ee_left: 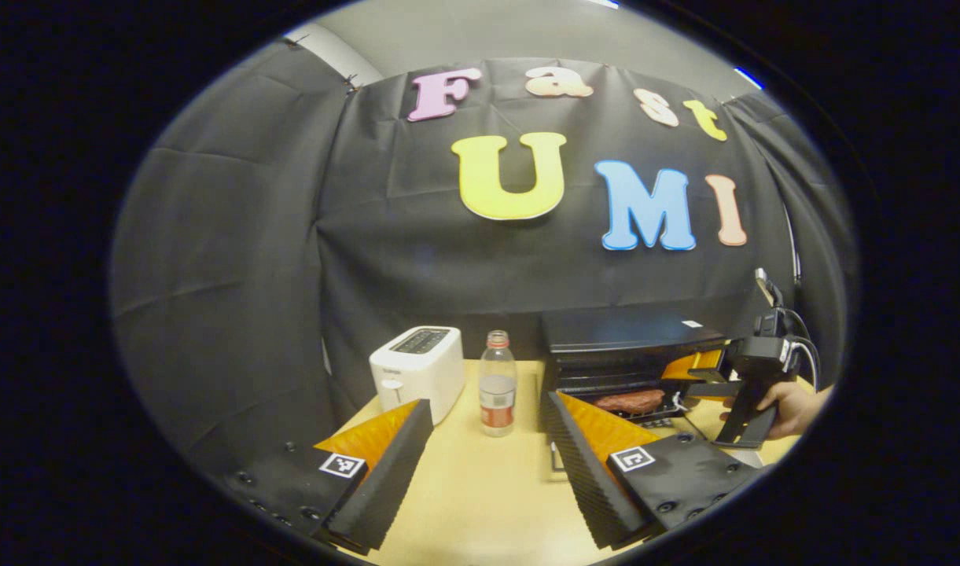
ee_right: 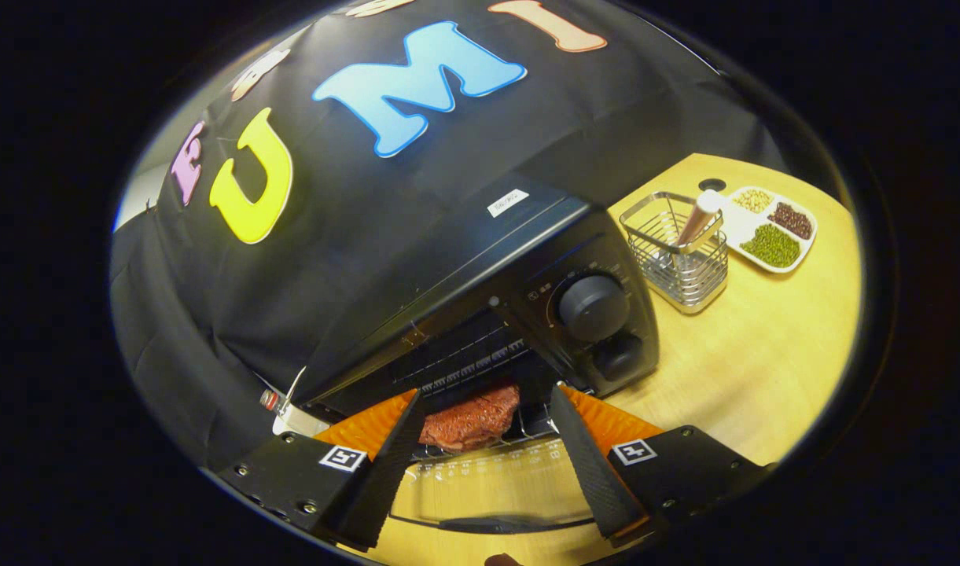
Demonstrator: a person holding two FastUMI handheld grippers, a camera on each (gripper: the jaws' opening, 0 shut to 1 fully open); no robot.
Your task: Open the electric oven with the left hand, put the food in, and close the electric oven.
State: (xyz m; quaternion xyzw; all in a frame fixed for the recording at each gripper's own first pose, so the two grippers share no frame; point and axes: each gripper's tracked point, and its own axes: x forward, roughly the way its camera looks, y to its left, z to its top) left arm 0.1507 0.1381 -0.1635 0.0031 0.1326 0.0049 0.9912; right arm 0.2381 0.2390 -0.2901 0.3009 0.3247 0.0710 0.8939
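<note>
The black electric oven (ee_right: pixel 480 267) stands with its glass door (ee_right: pixel 487 491) folded down flat on the table. A reddish slab of meat (ee_right: pixel 470 418) lies on the rack inside. My right gripper (ee_right: pixel 486 399) is open at the oven mouth, its fingertips either side of the meat with a gap showing on the right. In the left gripper view the oven (ee_left: pixel 629 334) is at the right with the meat (ee_left: pixel 629 401) inside, and a hand holds the right gripper (ee_left: pixel 688 377) at its opening. My left gripper (ee_left: pixel 489 402) is open over the table, holding nothing.
A white toaster (ee_left: pixel 417 368) and a clear bottle with a red label (ee_left: pixel 497 385) stand left of the oven. Right of the oven are a wire basket (ee_right: pixel 680 263) holding a utensil and a white divided tray of beans (ee_right: pixel 770 228). Two dials (ee_right: pixel 594 308) sit on the oven's front.
</note>
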